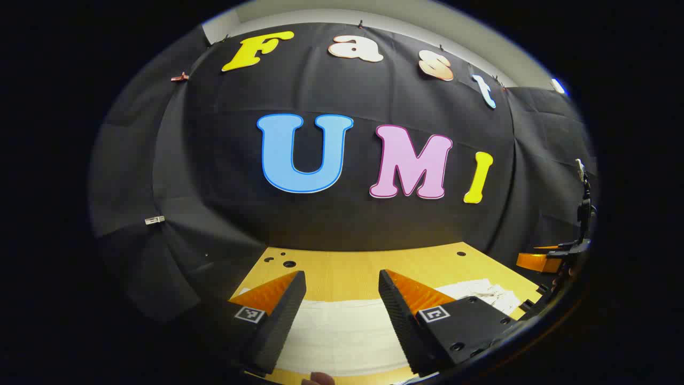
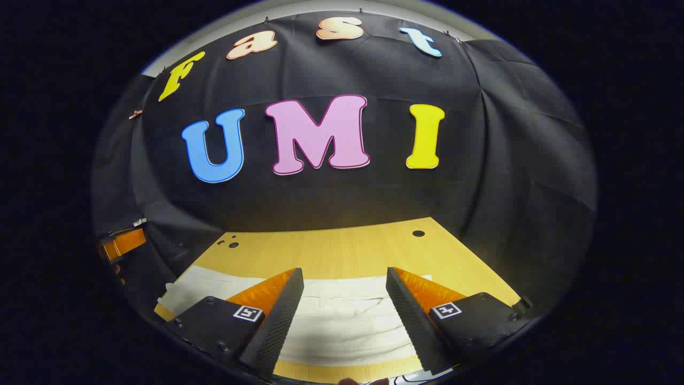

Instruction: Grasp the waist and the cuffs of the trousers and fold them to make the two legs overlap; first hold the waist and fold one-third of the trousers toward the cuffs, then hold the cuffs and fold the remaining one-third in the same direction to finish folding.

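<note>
Left gripper view: yellow table; white trousers flat beneath left gripper, fingers spread, empty.
Right gripper view: trousers under right gripper, spread. Judged step: pre-grasp; next, descend, pinch waist and cuffs.

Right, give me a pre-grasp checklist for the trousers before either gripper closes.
1. Left gripper open: ok, fingers spread with nothing between them.
2. Right gripper open: ok, likewise.
3. Trousers on the table ahead of both grippers: ok, pale cloth lies under the fingers in the left and right gripper views.
4. Either gripper touching the cloth: cannot tell.
5. Which end is waist and which is cuffs: cannot tell.
6. Legs already overlapped: cannot tell.
</note>
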`<state>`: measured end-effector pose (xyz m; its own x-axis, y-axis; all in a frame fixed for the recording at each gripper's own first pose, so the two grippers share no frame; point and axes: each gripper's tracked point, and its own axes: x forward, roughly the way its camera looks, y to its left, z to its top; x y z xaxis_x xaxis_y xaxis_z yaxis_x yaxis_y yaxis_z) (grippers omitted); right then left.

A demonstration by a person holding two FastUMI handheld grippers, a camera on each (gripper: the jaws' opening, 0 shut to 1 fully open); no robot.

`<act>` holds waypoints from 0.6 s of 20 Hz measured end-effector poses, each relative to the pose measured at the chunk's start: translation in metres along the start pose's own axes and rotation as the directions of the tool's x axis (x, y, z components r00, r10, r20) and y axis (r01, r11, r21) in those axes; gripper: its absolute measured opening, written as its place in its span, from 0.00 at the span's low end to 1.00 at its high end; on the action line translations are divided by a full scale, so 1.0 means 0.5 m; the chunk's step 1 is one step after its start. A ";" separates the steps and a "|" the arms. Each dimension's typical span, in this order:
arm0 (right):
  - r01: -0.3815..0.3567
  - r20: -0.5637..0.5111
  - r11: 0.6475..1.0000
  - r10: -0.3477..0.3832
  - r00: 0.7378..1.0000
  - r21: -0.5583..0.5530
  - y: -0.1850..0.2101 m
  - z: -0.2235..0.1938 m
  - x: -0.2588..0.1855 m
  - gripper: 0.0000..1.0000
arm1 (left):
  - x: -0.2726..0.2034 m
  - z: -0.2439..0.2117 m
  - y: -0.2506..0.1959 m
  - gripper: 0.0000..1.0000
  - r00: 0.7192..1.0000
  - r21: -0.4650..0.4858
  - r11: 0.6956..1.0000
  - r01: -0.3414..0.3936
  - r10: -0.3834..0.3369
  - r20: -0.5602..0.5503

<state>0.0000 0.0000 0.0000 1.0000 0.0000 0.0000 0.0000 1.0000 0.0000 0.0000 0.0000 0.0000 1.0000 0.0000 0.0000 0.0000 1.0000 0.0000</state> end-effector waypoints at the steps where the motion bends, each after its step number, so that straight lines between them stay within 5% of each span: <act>1: 0.002 0.011 1.000 -0.002 1.000 -0.017 0.005 0.009 -0.005 0.98 | -0.002 0.000 0.006 0.89 1.000 0.002 1.000 -0.003 0.003 0.000; 12: 0.017 0.086 0.996 -0.009 0.996 -0.089 0.020 0.065 -0.050 0.98 | -0.030 0.036 0.046 0.89 0.997 -0.004 0.999 -0.041 0.041 0.068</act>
<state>-0.0251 0.0099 0.0323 0.9963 -0.0091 0.0857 0.0168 0.9959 -0.0886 -0.0150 0.0229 0.0182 0.9969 0.0409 0.0677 -0.0407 0.9992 -0.0044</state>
